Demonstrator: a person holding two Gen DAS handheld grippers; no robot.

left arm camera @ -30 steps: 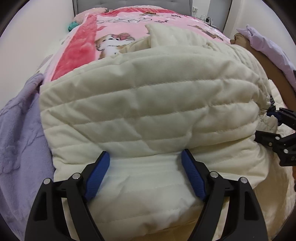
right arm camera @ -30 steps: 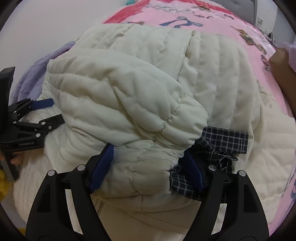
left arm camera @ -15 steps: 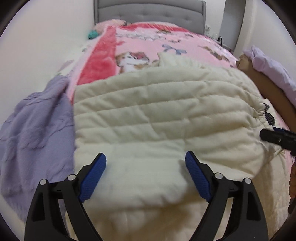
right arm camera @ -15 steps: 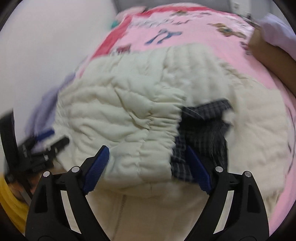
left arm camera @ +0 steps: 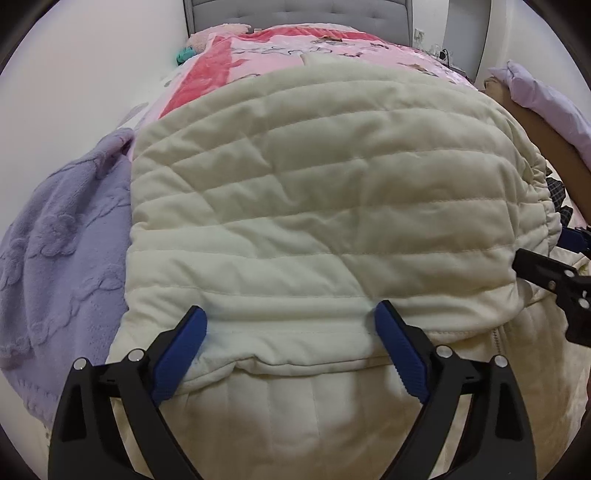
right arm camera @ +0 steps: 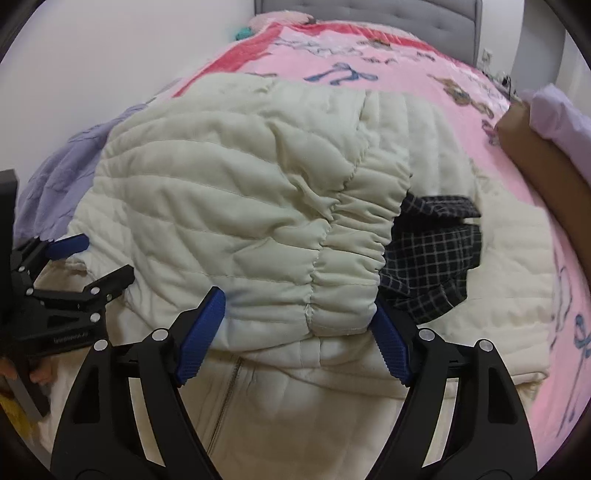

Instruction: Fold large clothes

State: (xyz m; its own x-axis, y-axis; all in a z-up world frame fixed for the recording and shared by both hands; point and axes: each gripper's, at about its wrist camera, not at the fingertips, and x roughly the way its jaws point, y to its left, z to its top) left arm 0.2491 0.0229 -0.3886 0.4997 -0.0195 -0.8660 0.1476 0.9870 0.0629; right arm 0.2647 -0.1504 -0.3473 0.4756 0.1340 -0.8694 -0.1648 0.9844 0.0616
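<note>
Each gripper, the left gripper (left arm camera: pixel 290 347) and the right gripper (right arm camera: pixel 295 332), is built of black plastic arms studded with silver screws. Ribbed blue pads (left arm camera: pixel 400 354) are fitted inside the fingers. A lilac sleeve (left arm camera: pixel 543 99) is worn.

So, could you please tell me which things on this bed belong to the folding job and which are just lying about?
Part of the job:
- cream quilted jacket, folded over on itself
- left gripper, jaws open
- right gripper, jaws open

Just lying about:
- lilac fleece blanket beside the jacket
- pink cartoon bedspread
- dark checked garment beside the jacket's gathered edge
- grey headboard
</note>
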